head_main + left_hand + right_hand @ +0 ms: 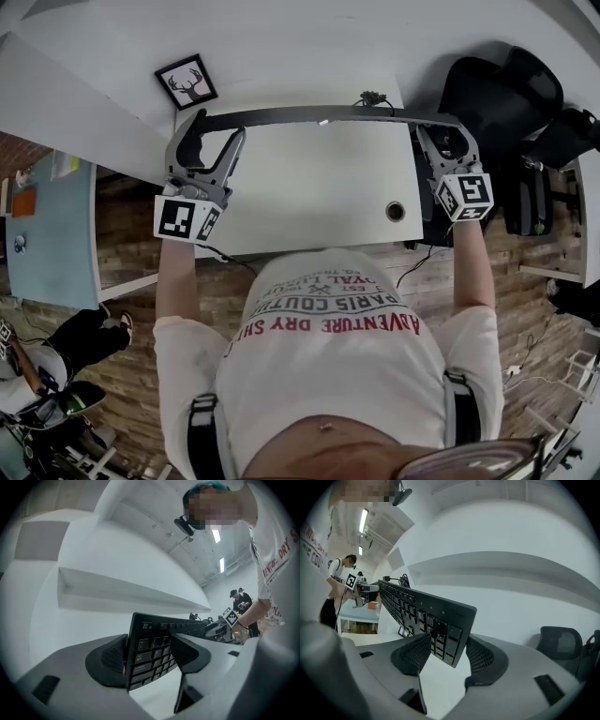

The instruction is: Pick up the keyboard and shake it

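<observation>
While the keyboard (319, 114) hung clear of the white surface (309, 187), it was carried at both ends, one in the left gripper (214, 129) and the other in the right gripper (448, 141). In the head view the keyboard appeared edge-on as a thin dark bar. It was turned up onto its long edge and spanned the far part of the surface without touching it. A dark cable (400, 579) left the keyboard's upper edge.

Left gripper view: the fingers (110, 657) stood wide apart and clamped the Esc end of the keyboard — one pad against the back, the other over the key face.

Right gripper view: the fingers (414, 652) grasped the opposite end in the same manner. The pad on the key side plainly pressed the keys. Contact at the pad behind the keyboard appeared likely, but the keyboard's lower corner partly masked it.

A framed deer picture (186, 82) showed beyond the far left corner of the surface, close to the left gripper. A black office chair (497, 89) stood off the right side of the surface — just beyond the right gripper.
</observation>
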Action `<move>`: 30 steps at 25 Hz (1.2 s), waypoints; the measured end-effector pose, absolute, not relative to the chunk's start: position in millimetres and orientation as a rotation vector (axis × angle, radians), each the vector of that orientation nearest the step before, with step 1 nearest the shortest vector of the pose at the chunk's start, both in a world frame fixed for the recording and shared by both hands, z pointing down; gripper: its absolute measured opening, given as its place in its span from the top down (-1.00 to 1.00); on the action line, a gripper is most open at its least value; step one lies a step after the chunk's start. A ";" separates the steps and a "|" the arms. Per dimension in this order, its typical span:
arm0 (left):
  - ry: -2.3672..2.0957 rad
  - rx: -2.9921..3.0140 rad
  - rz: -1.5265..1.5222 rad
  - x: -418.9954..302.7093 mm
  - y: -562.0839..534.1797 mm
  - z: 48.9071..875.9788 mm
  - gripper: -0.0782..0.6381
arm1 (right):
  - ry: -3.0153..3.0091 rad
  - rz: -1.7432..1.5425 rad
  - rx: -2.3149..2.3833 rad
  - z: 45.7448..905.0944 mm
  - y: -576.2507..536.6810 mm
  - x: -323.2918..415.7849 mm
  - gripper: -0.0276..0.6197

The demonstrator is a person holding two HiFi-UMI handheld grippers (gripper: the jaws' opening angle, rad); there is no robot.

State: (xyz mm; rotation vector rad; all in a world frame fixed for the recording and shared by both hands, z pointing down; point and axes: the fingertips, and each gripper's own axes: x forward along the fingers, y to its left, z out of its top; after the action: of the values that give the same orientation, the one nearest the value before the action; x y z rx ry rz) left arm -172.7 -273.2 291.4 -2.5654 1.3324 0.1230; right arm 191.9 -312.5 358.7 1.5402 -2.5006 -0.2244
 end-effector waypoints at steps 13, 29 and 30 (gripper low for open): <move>1.423 -2.788 0.315 -235.6 -307.2 322.6 -0.05 | -2.443 -0.521 1.390 318.7 -284.1 128.8 0.18; 1.342 -2.842 0.445 -264.0 -285.3 344.6 -0.09 | -2.281 -1.019 1.351 295.7 -248.6 97.4 0.18; 1.335 -2.835 0.445 -264.1 -284.1 342.9 -0.09 | -2.283 -1.035 1.358 294.9 -247.2 97.3 0.18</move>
State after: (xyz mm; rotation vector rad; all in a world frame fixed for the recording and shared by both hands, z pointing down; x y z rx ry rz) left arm -264.1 -284.1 342.9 -2.8349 1.3353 0.4448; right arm 97.3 -247.2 294.9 1.3582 -2.2826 -1.0353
